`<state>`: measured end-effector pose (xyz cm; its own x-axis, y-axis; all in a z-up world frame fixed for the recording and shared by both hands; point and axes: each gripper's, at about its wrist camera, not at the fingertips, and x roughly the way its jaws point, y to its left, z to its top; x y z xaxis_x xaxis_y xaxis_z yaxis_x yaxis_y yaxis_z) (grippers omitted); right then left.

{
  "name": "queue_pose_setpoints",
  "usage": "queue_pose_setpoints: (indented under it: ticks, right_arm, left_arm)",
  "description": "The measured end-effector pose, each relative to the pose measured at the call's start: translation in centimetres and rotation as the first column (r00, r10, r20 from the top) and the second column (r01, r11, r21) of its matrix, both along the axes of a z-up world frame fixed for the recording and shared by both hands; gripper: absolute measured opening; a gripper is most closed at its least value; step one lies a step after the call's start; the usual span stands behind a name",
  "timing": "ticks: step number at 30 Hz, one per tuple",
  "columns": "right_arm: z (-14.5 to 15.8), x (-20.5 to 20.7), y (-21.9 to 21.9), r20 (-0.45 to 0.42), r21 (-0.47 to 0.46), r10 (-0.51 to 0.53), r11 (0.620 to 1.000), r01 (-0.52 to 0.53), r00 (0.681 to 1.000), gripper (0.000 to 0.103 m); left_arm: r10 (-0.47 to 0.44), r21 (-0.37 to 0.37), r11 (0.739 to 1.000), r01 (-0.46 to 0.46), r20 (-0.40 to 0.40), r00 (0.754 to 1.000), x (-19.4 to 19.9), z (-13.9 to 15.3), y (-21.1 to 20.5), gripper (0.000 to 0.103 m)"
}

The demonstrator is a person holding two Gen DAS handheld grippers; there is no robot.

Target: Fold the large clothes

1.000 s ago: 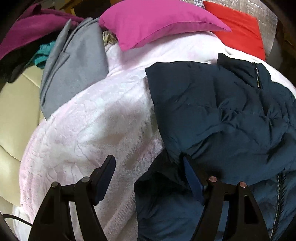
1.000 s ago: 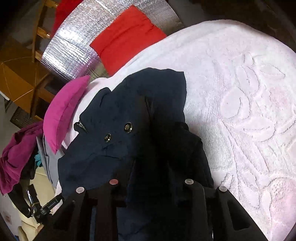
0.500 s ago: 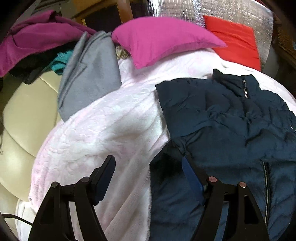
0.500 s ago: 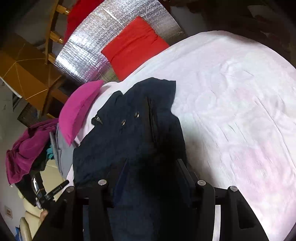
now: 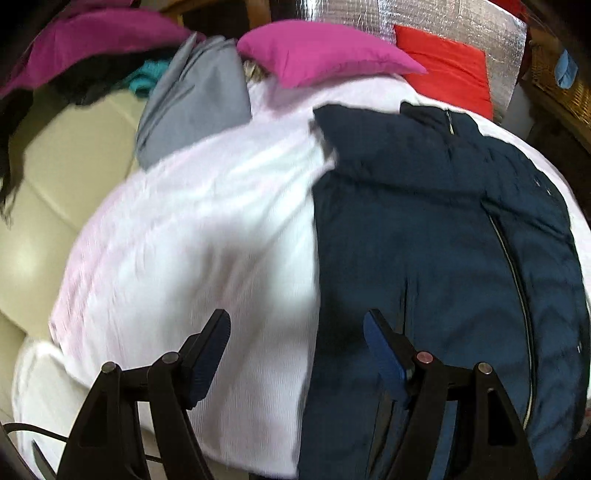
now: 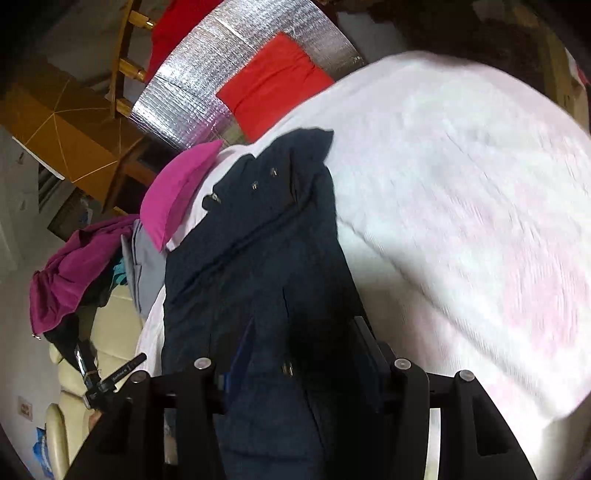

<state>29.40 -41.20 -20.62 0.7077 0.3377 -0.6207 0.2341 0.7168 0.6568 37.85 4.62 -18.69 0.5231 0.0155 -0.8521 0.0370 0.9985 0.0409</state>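
Observation:
A navy puffer jacket lies zipped and face up on a pale pink blanket, collar toward the pillows. My left gripper hovers open above the jacket's left edge, one finger over the blanket and one over the navy cloth, with nothing pinched. In the right wrist view the jacket runs away from me along the blanket. My right gripper hangs over the jacket's near part with its fingers apart. The cloth lies under them and is not pressed. Both views are blurred by motion.
A magenta pillow and a red pillow lean at the head against a silver foil panel. A grey garment and a purple one lie heaped at the left on a cream sofa. A wicker basket stands far right.
Both grippers have drawn back along the jacket toward its near end, so more of it shows. The right jaws stand wider than a second ago. The left jaws are unchanged.

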Motion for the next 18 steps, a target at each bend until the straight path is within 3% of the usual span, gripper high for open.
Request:
queue_pose_setpoints:
  ticks: [5,10,18]
  right_arm:
    - [-2.1,-2.4,-0.2,-0.012,0.044,0.018,0.999,-0.017,1.000,0.055]
    - [-4.3,-4.2,-0.8,-0.022,0.100,0.019,0.995,-0.017,1.000,0.057]
    - [-6.8,-5.6,-1.4,-0.022,0.215,0.039,0.976,-0.033,0.999,0.057]
  left_arm:
    - [0.029,-0.095,0.995,-0.034,-0.062,0.998,-3.1,-1.4,2.2,0.075]
    - [0.037,-0.240,0.969,-0.061,-0.102,0.994,-5.4,-2.2,3.4,0.074]
    - [0.038,-0.208,0.976,-0.068,-0.144,0.989,-6.5,-3.4,1.7,0.072]
